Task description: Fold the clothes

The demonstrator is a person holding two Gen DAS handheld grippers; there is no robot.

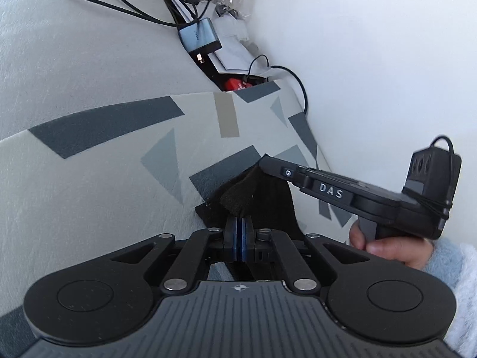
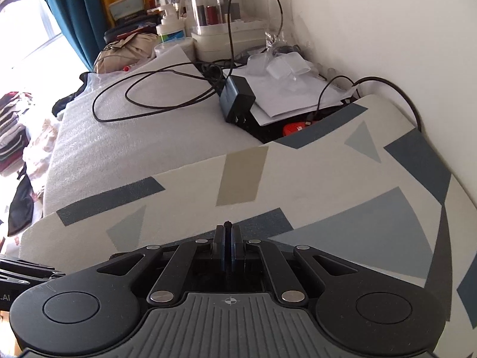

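A black garment (image 1: 262, 197) lies bunched on a patterned mat (image 1: 119, 179) of grey and blue shapes. My left gripper (image 1: 239, 223) is shut on a fold of the black garment, holding it just above the mat. In the left wrist view my right gripper (image 1: 268, 161) reaches in from the right, its tip at the garment's far edge. In the right wrist view my right gripper (image 2: 228, 226) is shut with only a tiny dark bit of the black cloth showing at its tip, over the mat (image 2: 298, 185).
Beyond the mat lies white foam sheeting (image 2: 134, 137) with black cables (image 2: 149, 95), a power adapter (image 2: 237, 98), papers (image 2: 292, 95) and a red object (image 2: 293, 128). A white wall (image 2: 387, 29) runs along the right. Containers (image 2: 208, 15) and clothes piles (image 2: 18, 128) stand farther off.
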